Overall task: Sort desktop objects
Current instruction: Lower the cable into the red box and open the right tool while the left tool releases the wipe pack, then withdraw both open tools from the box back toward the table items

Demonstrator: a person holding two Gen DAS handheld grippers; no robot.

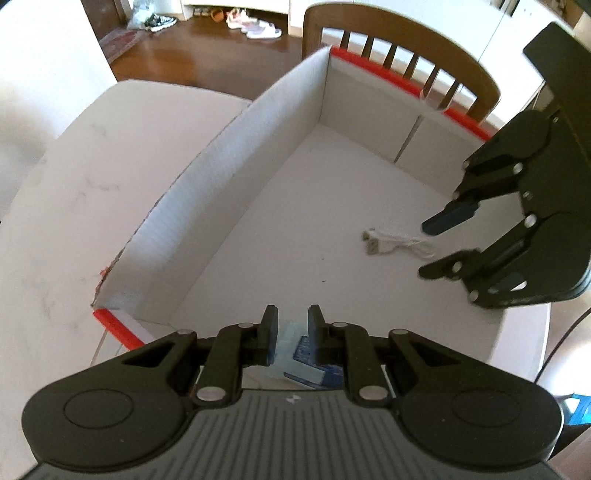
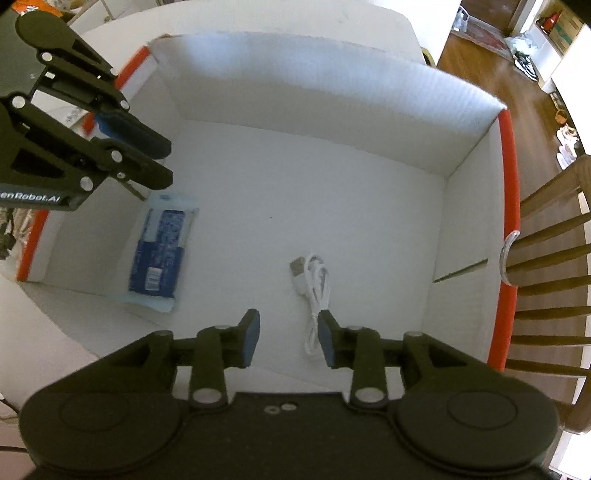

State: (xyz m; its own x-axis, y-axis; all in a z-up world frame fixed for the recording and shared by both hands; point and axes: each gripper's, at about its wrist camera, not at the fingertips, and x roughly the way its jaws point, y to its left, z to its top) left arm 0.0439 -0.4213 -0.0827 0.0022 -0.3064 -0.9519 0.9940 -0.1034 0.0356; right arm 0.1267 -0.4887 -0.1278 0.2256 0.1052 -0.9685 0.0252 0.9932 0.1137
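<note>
Light: daylight is falling evenly, washing the box [image 2: 314,92] walls pale.
Glare: the table [image 1: 74,184] is bleaching near white.
Shadows: soft ones are lying under the cable [image 2: 314,280].
Blur: the packet [image 2: 159,254] print is smearing slightly.
Distortion: the chair [image 1: 406,33] and box edges are bowing toward the frame borders.

Were black plastic tongs, left [image 1: 291,326] and right [image 2: 286,338], with blue pads [image 2: 252,341], silver pivot screws, white lettering.
</note>
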